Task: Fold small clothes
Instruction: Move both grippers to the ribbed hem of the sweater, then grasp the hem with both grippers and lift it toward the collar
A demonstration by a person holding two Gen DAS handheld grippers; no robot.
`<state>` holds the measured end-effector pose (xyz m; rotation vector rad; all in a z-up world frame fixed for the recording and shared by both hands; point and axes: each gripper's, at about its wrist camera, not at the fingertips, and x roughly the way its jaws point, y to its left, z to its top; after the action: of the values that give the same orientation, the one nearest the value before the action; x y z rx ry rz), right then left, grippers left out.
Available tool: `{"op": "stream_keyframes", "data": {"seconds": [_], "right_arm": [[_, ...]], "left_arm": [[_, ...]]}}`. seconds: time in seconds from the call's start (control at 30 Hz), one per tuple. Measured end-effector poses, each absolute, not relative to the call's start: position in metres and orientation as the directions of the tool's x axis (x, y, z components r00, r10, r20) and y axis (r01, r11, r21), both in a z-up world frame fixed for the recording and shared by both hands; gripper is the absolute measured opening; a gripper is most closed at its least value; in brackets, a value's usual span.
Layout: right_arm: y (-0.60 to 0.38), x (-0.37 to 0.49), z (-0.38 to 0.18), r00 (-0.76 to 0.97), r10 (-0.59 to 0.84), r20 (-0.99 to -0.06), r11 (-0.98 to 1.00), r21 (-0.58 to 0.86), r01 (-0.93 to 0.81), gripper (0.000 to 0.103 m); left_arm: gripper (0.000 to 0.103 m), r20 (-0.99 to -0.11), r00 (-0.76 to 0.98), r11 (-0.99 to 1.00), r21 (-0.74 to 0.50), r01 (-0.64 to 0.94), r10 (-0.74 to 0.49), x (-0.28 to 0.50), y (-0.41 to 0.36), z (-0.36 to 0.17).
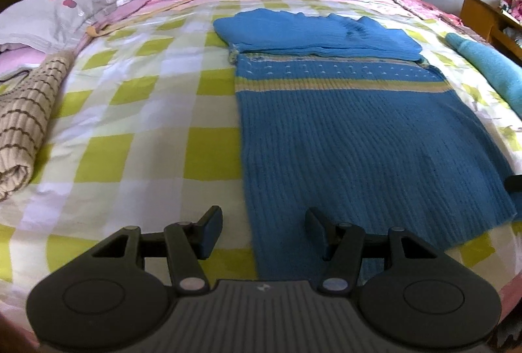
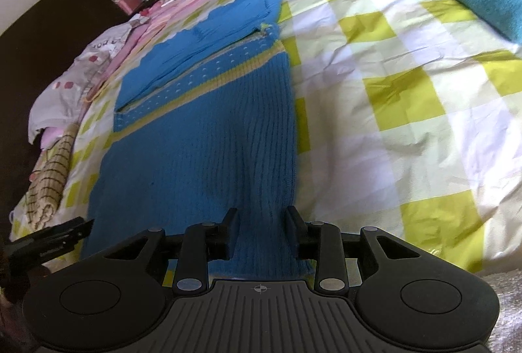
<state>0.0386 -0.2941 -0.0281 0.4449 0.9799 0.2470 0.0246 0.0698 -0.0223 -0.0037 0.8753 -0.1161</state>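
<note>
A blue knit sweater (image 1: 359, 141) with a yellow band lies flat on the green-and-white checked bedsheet (image 1: 146, 131), its sleeves (image 1: 310, 30) folded across the far end. My left gripper (image 1: 262, 229) hangs open over the sweater's near left corner, with the knit's left edge running between the fingers. In the right wrist view the sweater (image 2: 195, 141) stretches away from me. My right gripper (image 2: 261, 222) stands open astride its near right hem, and the pads do not press the knit. The left gripper (image 2: 58, 239) shows at the left edge.
A teal cloth (image 1: 489, 72) lies to the right of the sweater. A folded beige striped garment (image 1: 26, 125) lies on the left, with a grey pillow (image 1: 65, 10) behind it. A wooden cabinet (image 1: 483, 14) stands beyond the bed's right side.
</note>
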Motion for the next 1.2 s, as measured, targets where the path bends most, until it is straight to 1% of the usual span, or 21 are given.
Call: {"op": "stream_keyframes", "data": {"seconds": [0.2, 0.43, 0.7, 0.73, 0.8, 0.83, 0.9, 1.0, 1.07, 1.2], "right_arm": [[-0.302, 0.036, -0.033, 0.54, 0.441, -0.717, 0.85, 0.527, 0.006, 0.031], [-0.307, 0.038, -0.042, 0.559, 0.499, -0.662, 0.792, 0.611, 0.017, 0.031], [-0.309, 0.037, -0.047, 0.571, 0.532, -0.625, 0.756, 0.655, 0.011, 0.031], [-0.309, 0.037, -0.048, 0.574, 0.536, -0.619, 0.751, 0.66, 0.011, 0.031], [-0.308, 0.037, -0.049, 0.578, 0.541, -0.61, 0.745, 0.667, 0.006, 0.031], [-0.308, 0.036, -0.05, 0.579, 0.543, -0.607, 0.743, 0.669, 0.004, 0.031], [-0.308, 0.037, -0.05, 0.581, 0.546, -0.603, 0.741, 0.672, 0.001, 0.031], [-0.308, 0.036, -0.051, 0.582, 0.554, -0.595, 0.732, 0.681, -0.001, 0.029], [-0.307, 0.037, -0.052, 0.58, 0.563, -0.59, 0.726, 0.687, -0.006, 0.029], [-0.304, 0.039, -0.052, 0.581, 0.567, -0.584, 0.722, 0.692, -0.008, 0.029]], "left_arm": [[0.059, -0.77, 0.62, 0.986, -0.08, 0.145, -0.153, 0.025, 0.065, -0.022], [0.059, -0.78, 0.609, 0.988, -0.078, 0.134, -0.144, 0.028, 0.063, -0.022], [0.058, -0.801, 0.585, 0.991, -0.074, 0.113, -0.126, 0.039, 0.06, -0.02], [0.057, -0.801, 0.586, 0.992, -0.07, 0.109, -0.12, 0.04, 0.059, -0.02], [0.047, -0.801, 0.588, 0.992, -0.071, 0.1, -0.116, 0.039, 0.059, -0.019], [0.044, -0.802, 0.587, 0.993, -0.074, 0.095, -0.116, 0.038, 0.059, -0.019], [0.031, -0.804, 0.583, 0.993, -0.084, 0.085, -0.118, 0.039, 0.06, -0.017], [0.021, -0.805, 0.579, 0.991, -0.111, 0.073, -0.133, 0.039, 0.063, -0.016], [0.019, -0.803, 0.576, 0.988, -0.133, 0.075, -0.152, 0.039, 0.064, -0.016], [0.019, -0.8, 0.579, 0.987, -0.131, 0.092, -0.16, 0.04, 0.063, -0.018]]}}
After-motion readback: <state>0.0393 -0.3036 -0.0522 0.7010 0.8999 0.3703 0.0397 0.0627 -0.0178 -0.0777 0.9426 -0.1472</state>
